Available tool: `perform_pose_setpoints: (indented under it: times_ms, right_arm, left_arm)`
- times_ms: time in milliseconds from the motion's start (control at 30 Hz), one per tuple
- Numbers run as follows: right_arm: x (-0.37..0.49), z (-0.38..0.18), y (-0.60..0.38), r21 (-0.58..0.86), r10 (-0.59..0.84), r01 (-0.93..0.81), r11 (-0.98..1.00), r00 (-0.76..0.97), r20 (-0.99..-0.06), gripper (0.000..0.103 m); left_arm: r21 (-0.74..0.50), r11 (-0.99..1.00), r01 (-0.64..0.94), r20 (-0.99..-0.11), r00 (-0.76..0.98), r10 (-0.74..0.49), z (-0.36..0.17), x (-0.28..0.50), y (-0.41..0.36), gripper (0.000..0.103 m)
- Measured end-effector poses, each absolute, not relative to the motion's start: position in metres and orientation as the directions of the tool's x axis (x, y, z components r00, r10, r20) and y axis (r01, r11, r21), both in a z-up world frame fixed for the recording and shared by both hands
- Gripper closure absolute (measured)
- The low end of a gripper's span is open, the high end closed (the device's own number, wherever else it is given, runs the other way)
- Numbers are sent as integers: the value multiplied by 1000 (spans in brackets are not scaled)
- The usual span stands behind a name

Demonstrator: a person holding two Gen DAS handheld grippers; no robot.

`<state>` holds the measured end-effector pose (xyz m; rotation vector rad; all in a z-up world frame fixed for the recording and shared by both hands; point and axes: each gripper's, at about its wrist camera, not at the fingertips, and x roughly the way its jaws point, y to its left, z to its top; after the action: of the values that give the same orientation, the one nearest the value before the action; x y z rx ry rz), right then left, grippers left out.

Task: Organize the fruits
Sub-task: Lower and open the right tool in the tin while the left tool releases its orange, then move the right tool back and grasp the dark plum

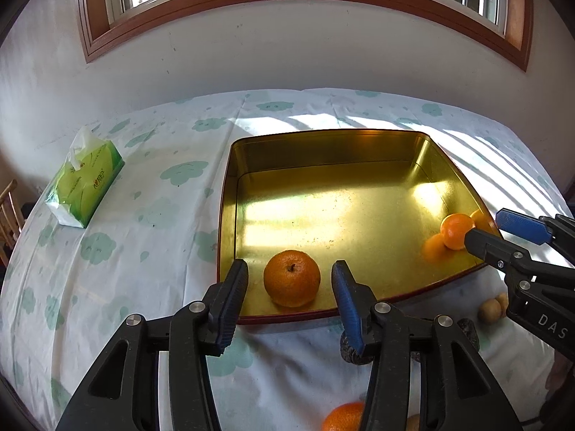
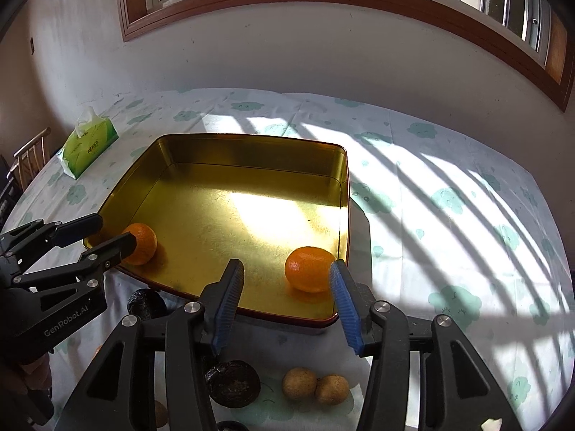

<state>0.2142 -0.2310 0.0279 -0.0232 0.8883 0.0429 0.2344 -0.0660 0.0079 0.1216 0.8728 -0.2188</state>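
Grippers, two — we log the left gripper [image 1: 289, 287] spread wide around one orange [image 1: 291, 277] in the gold tin [image 1: 226, 194], not touching; the right gripper [image 2: 285, 287] likewise released, a second orange [image 2: 308, 268] against its right finger. Tissue pack [image 1: 86, 183] beyond, on the tablecloth [image 1: 151, 237].

Two oranges sit apart in the gold tin [image 1: 230, 179]: one [image 1: 291, 277] near-left, one [image 1: 457, 230] near-right.

Bottom orange [image 1: 343, 417] cut by frame edge; dark fruit [image 1: 354, 350] mostly behind left gripper [image 1: 289, 280] finger (possibly dried plum).
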Motion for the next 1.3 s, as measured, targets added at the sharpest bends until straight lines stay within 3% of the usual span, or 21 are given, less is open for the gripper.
perform_pose_setpoints:
  times_ms: [333, 767, 1300]
  right_arm:
    - [159, 41, -242, -12, 2, -17, 1000, 645, -765, 56]
    - [83, -3, -241, -13, 4, -26, 1000, 559, -829, 59]
    - [84, -26, -211, -17, 39, -98, 995, 545, -837, 66]
  left_arm:
    - [25, 970, 241, -762, 633, -138, 14, 175, -45, 53]
    - [7, 974, 225, -794, 593, -132, -14, 100, -22, 53]
    - [-15, 971, 240, -803, 575, -154, -34, 90, -29, 53]
